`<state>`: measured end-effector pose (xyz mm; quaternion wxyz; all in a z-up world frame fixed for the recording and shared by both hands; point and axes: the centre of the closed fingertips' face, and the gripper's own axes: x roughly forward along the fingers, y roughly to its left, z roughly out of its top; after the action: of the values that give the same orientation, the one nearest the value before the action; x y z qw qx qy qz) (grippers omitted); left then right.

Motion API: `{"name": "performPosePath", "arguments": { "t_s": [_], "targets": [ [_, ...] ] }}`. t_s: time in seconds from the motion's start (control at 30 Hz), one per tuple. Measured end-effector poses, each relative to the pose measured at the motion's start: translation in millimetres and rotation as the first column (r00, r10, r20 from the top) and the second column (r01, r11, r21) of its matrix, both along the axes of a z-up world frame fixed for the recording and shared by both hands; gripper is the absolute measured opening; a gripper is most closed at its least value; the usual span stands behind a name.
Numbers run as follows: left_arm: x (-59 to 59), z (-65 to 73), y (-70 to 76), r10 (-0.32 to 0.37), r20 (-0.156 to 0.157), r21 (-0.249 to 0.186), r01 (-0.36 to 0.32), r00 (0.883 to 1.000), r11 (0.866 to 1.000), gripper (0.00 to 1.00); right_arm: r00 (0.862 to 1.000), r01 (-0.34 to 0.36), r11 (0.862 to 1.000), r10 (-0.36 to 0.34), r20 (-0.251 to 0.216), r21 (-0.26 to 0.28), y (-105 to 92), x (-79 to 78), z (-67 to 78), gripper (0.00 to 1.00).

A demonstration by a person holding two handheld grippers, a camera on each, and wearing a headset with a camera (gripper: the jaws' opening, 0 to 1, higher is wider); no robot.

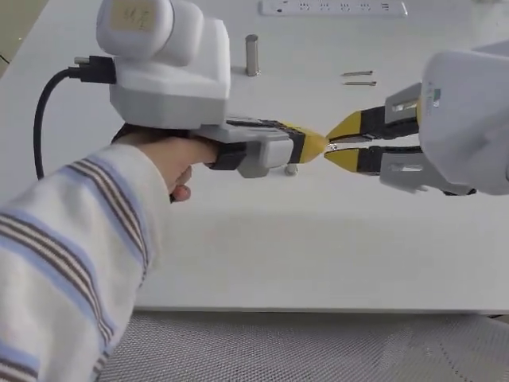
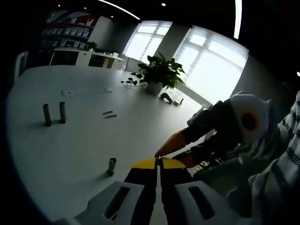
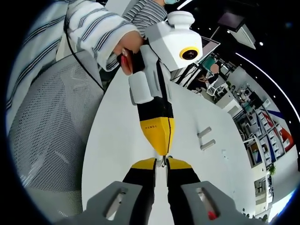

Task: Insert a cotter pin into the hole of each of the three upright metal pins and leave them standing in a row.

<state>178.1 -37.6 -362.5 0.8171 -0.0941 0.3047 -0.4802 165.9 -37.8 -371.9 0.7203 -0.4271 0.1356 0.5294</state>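
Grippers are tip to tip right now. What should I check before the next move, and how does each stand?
1. Left gripper jaws closed: ok.
2. Right gripper tips meeting the left's: ok.
3. Which gripper grips the small metal piece between the tips: cannot tell.
4. Near metal pin and far metal pins upright: ok.
5. All three in one row: not ok, the near one stands apart.
6. Spare cotter pins on the table: ok.

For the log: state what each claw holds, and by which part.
The left claw, shut, pinches a small metal piece, the right claw set around it; the part gripped cannot be told.
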Motion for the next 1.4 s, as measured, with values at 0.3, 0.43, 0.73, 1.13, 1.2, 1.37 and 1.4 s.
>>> {"name": "performPosePath", "arguments": {
  "t_s": [0.3,0.43,0.73,1.13,1.2,1.37,1.4],
  "targets": [
    [-16.0,12.4,1.3,-0.154,0.176,0.070,0.143,0.972,0.987,0.00,0.976,0.085,0.988,-0.056,-0.211,0.131,-8.9,-5.2,-1.7,0.03],
    [-23.5,17.1,0.8,-0.261,0.294,0.152,0.224,0.919,0.963,0.00,0.957,0.094,0.977,-0.036,-0.289,0.190,-9.3,-11.2,0.8,0.01],
    [-39.9,22.8,-5.7,-0.411,0.407,0.228,0.345,0.816,0.910,0.00,0.912,0.114,0.954,0.010,-0.411,0.276,-3.8,-26.6,6.5,0.03],
    [-56.8,21.7,-12.4,-0.505,0.432,0.271,0.426,0.747,0.863,0.00,0.897,0.066,0.959,0.064,-0.437,0.275,5.6,-48.5,5.5,0.00],
    [-60.0,21.0,-14.2,-0.512,0.430,0.271,0.435,0.744,0.859,0.00,0.893,0.058,0.958,0.076,-0.444,0.280,7.6,-52.3,6.2,0.00],
    [-63.6,19.0,-12.9,-0.525,0.427,0.275,0.448,0.736,0.851,0.00,0.891,0.039,0.964,0.086,-0.446,0.264,5.4,-53.8,4.1,0.00],
    [-63.5,17.9,-12.2,-0.528,0.425,0.278,0.449,0.735,0.849,0.00,0.892,0.036,0.964,0.087,-0.444,0.262,5.1,-54.1,4.1,0.00]
  ]
}}
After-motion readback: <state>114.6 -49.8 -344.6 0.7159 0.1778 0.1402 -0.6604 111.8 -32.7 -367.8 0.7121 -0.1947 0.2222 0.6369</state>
